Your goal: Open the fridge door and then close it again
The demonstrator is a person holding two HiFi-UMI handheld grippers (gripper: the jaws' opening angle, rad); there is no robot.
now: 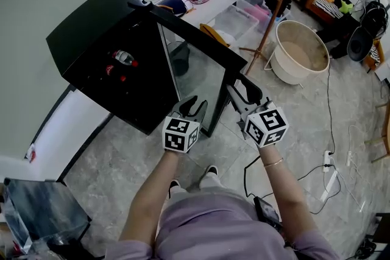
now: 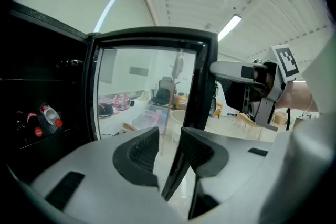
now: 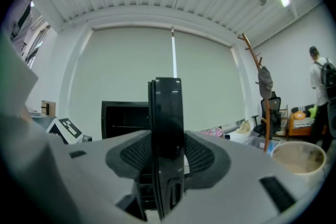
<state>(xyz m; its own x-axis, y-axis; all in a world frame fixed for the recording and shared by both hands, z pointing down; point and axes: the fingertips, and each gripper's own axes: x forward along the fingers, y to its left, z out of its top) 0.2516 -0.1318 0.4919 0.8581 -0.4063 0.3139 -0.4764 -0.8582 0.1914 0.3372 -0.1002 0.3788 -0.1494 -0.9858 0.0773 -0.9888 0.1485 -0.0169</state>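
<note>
The black fridge [image 1: 103,52] stands open, and its glass door [image 1: 198,79] swings out toward me. My right gripper [image 1: 241,89] is shut on the door's free edge [image 3: 167,113], whose black frame fills the gap between the pads [image 3: 202,155]. My left gripper [image 1: 194,105] hovers by the door's lower corner. Its jaws [image 2: 169,147] stand apart with the door frame [image 2: 202,86] running past the gap, and the pads are not pressing on it. Bottles with red caps [image 2: 48,115] lie on a shelf inside.
A white round tub [image 1: 300,52] and a wooden coat stand [image 1: 274,15] are to the right of the door. Clear storage bins [image 1: 234,21] sit behind it. A power strip [image 1: 329,161] and cables lie on the floor at right. A person [image 3: 321,81] stands far off.
</note>
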